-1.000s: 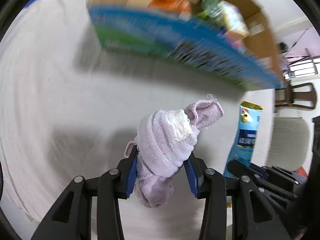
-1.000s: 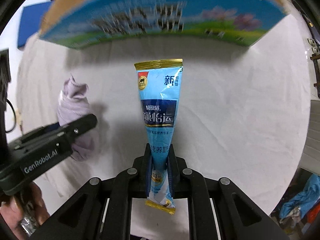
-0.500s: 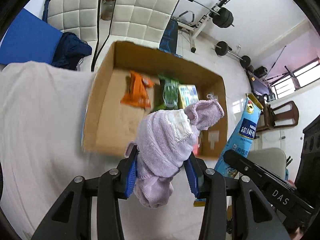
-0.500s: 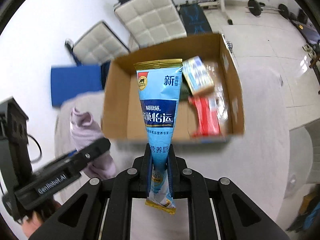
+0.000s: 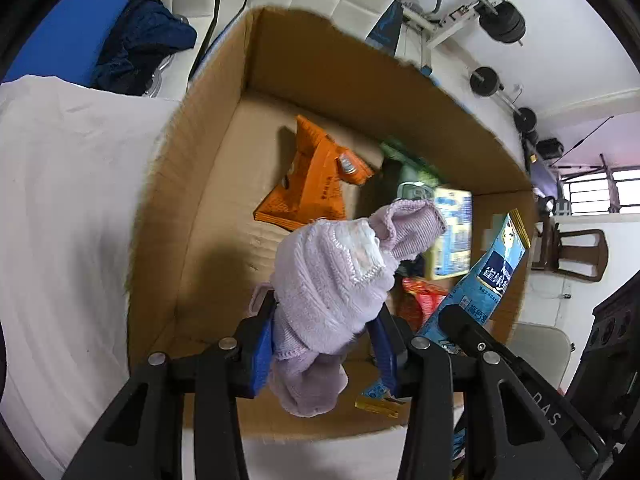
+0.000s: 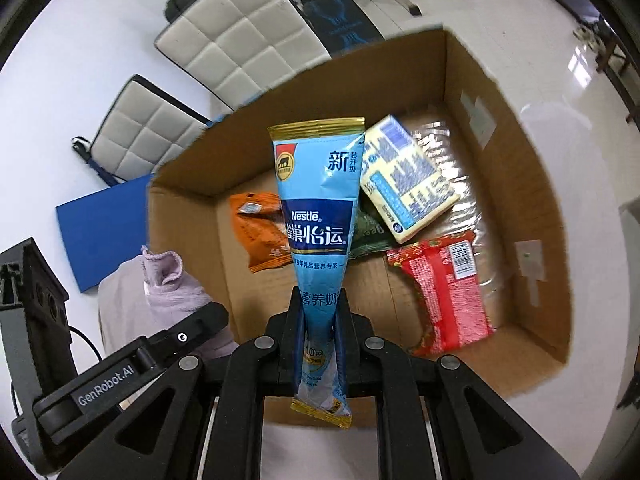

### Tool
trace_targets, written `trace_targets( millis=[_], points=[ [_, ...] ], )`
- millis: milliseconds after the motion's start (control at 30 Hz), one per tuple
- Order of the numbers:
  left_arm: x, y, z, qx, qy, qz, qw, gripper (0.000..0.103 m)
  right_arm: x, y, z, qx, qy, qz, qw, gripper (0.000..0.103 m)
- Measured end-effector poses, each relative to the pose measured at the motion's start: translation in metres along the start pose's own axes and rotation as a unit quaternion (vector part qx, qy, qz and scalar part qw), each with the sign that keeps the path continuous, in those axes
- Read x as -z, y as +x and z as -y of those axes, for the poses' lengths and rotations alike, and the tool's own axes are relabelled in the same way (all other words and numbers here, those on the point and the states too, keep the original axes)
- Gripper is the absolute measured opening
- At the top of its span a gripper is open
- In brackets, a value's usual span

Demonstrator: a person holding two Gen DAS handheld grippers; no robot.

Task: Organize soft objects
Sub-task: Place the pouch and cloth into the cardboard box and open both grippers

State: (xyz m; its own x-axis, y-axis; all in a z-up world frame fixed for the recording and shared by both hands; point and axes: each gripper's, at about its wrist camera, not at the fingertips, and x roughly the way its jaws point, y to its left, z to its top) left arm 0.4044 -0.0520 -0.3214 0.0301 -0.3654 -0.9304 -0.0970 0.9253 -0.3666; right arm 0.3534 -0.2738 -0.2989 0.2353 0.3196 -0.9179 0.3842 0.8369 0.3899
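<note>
Your left gripper (image 5: 324,344) squeezes the soft lilac cloth bundle (image 5: 340,280); your right gripper (image 6: 320,332) pinches the blue milk-powder pouch (image 6: 320,216). Let go only over bare floor inside the brown cardboard box (image 6: 532,208).

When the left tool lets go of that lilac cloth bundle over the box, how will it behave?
The lilac cloth bundle looks soft and floppy: it bulges out of the left tool and droops below it. Probably light, so it should drop limp into the cardboard box without rolling or bouncing. The knit might snag briefly on the pads.

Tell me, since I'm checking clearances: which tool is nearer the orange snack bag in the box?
Left, probably. The left tool, holding the lilac cloth, hangs just before the orange snack bag; the right tool sits further right.
</note>
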Motion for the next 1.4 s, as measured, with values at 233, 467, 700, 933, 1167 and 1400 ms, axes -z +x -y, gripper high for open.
trace_targets(
  millis=[233, 467, 700, 933, 1167, 1400],
  points=[
    [-0.002, 0.016, -0.002, -0.032, 0.007, -0.028, 0.9991, 0.043, -0.005, 0.052, 0.01, -0.001, 0.006, -0.06, 0.998, 0.017],
    [0.003, 0.009, 0.002, -0.041, 0.018, -0.014, 0.9989, 0.047, 0.001, 0.056, 0.007, 0.019, -0.019, -0.063, 0.998, 0.058],
    [0.018, -0.012, 0.007, -0.076, 0.045, 0.033, 0.9955, 0.068, 0.009, 0.039, 0.004, 0.07, -0.07, -0.055, 0.994, 0.058],
    [0.042, -0.03, 0.018, -0.125, 0.083, 0.074, 0.9859, 0.094, 0.026, 0.013, 0.007, 0.125, -0.127, -0.021, 0.984, 0.074],
    [0.058, -0.045, 0.032, -0.163, 0.109, 0.113, 0.9741, 0.1, 0.037, -0.007, 0.004, 0.16, -0.158, 0.016, 0.974, 0.102],
    [0.064, -0.056, 0.041, -0.162, 0.111, 0.13, 0.9719, 0.1, 0.043, -0.028, 0.005, 0.174, -0.162, 0.033, 0.971, 0.102]
  ],
)
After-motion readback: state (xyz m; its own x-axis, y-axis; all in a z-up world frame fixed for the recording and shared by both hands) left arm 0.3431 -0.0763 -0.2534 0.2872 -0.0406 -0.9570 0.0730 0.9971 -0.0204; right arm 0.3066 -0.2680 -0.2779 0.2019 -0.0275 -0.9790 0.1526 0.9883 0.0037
